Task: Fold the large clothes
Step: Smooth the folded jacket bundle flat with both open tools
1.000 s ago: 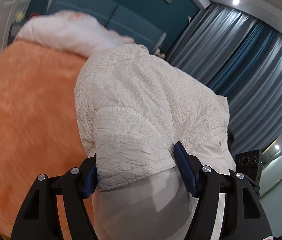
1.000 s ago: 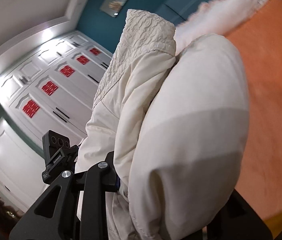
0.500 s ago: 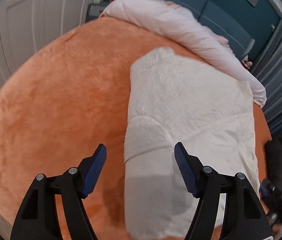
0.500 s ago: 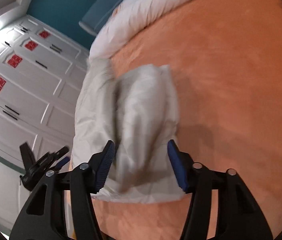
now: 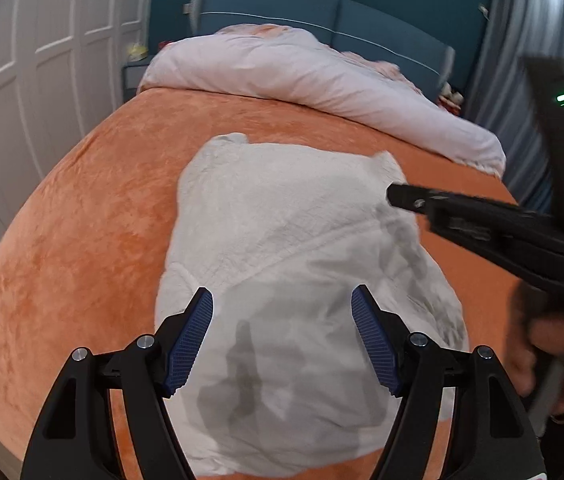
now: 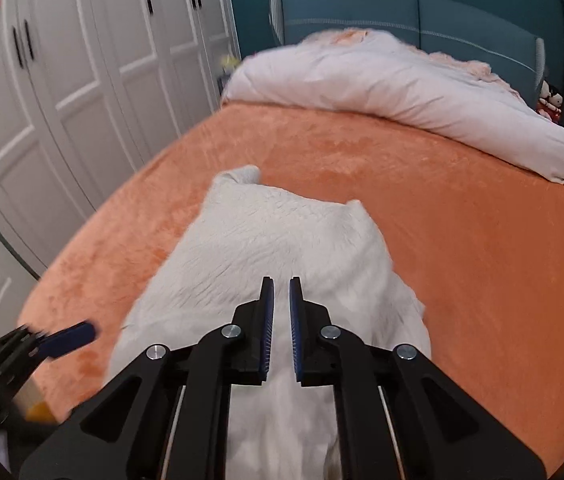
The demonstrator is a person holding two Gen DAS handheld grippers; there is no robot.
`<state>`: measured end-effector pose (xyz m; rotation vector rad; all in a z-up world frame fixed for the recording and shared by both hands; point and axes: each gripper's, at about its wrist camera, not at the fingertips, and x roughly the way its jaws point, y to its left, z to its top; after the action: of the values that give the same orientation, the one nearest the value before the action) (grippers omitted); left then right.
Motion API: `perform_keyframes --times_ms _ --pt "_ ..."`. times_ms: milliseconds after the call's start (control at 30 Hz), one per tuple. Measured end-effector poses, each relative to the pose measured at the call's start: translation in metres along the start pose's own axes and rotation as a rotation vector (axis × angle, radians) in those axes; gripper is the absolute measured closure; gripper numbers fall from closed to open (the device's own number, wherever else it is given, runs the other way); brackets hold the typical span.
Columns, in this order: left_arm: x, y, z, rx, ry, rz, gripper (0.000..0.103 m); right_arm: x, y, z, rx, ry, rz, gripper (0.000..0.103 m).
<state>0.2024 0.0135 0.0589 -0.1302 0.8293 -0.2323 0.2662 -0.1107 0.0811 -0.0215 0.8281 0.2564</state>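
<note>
A cream white padded garment (image 5: 293, 264) lies folded into a compact bundle on the orange bed cover (image 5: 94, 216); it also shows in the right wrist view (image 6: 282, 248). My left gripper (image 5: 282, 320) is open and empty, held above the bundle's near end. My right gripper (image 6: 281, 308) has its jaws nearly closed with a narrow gap and nothing between them, above the bundle's middle. The right gripper (image 5: 397, 196) reaches in from the right in the left wrist view. The left gripper's blue fingertip (image 6: 70, 338) shows blurred at the lower left of the right wrist view.
A rolled white duvet (image 5: 321, 84) lies across the far end of the bed, before a teal headboard (image 5: 301, 12). White wardrobe doors (image 6: 62, 80) stand to the left. Grey-blue curtains (image 5: 541, 40) hang at the right. Orange cover lies bare on both sides of the bundle.
Both grippers carried the garment, then let it go onto the bed. The left gripper has drawn back open. The right gripper's jaws have closed to a narrow gap above the bundle.
</note>
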Motion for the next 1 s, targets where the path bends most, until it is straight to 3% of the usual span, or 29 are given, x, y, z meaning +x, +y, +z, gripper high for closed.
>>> perform_keyframes --times_ms 100,267,300,400,567,667,767,900,1000 --pt "0.008 0.013 0.001 -0.021 0.014 0.023 0.034 0.039 -0.024 -0.008 0.066 0.071 -0.032 0.100" --pt "0.040 0.025 -0.011 -0.025 0.093 0.036 0.034 0.079 -0.062 -0.058 0.207 0.137 -0.025 0.103" --pt "0.050 0.027 -0.017 -0.024 0.122 0.023 0.029 0.083 -0.065 -0.069 0.214 0.130 -0.024 0.103" --pt "0.060 0.026 -0.030 -0.003 0.107 0.037 0.019 0.088 -0.080 -0.093 0.287 0.103 0.019 0.103" --pt "0.073 0.033 -0.041 -0.043 0.121 0.041 0.011 0.097 -0.071 -0.089 0.226 0.122 -0.006 0.103" --pt "0.070 0.040 -0.040 -0.074 0.158 0.037 0.010 0.080 -0.072 -0.074 0.273 0.148 0.020 0.103" --pt "0.048 0.042 -0.040 -0.077 0.169 0.053 0.015 0.025 -0.070 -0.078 0.295 0.081 0.085 0.097" --pt "0.003 0.023 -0.052 -0.003 0.099 0.088 0.015 -0.037 -0.049 -0.118 0.251 0.092 0.141 0.097" --pt "-0.002 0.008 -0.065 0.043 0.114 0.099 0.015 -0.039 -0.032 -0.156 0.224 0.171 0.130 0.097"
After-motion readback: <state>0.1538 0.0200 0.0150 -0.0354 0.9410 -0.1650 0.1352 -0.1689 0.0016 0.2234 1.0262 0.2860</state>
